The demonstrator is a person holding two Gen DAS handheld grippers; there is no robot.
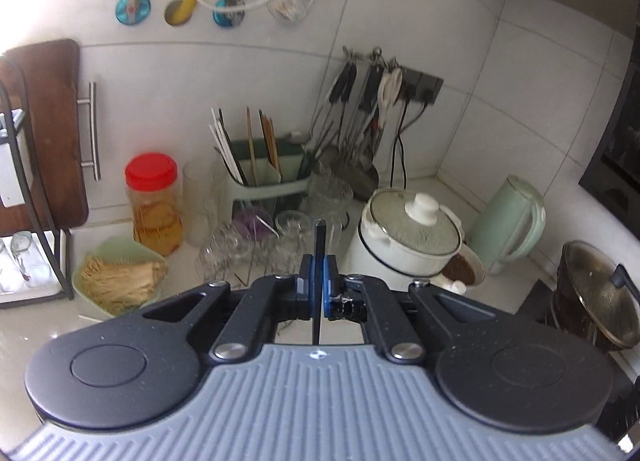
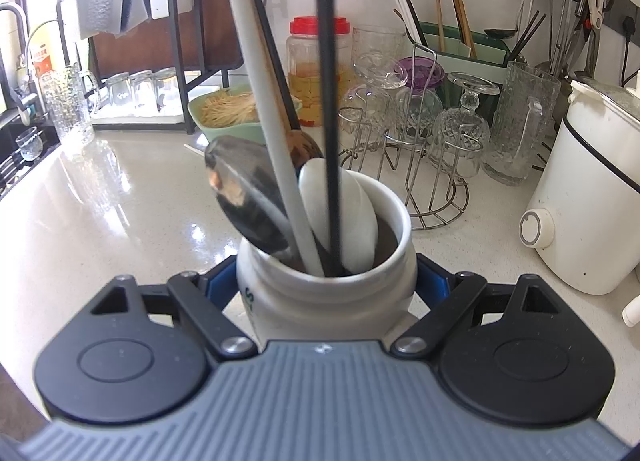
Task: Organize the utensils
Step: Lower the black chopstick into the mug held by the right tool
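My right gripper (image 2: 326, 289) is shut on a white ceramic jar (image 2: 320, 309) that stands on the counter, its blue pads pressed against both sides. Inside the jar are a metal spoon (image 2: 244, 197), a white ceramic spoon (image 2: 356, 221), a long white handle (image 2: 272, 133) and a brown wooden spoon (image 2: 304, 147) on a dark handle. A thin black stick (image 2: 326, 61) runs from the top of the view down into the jar. In the left wrist view my left gripper (image 1: 319, 273) is shut on that black stick (image 1: 319, 245), which stands upright between the pads.
At the back wall a green caddy (image 1: 268, 177) holds chopsticks, beside hanging utensils (image 1: 360, 101). A wire rack of upturned glasses (image 2: 424, 129), a red-lidded jar (image 2: 316, 73), a green dish of noodles (image 2: 228, 113) and a white cooker (image 2: 588, 197) crowd the counter behind. Bare counter (image 2: 120, 201) lies to the left.
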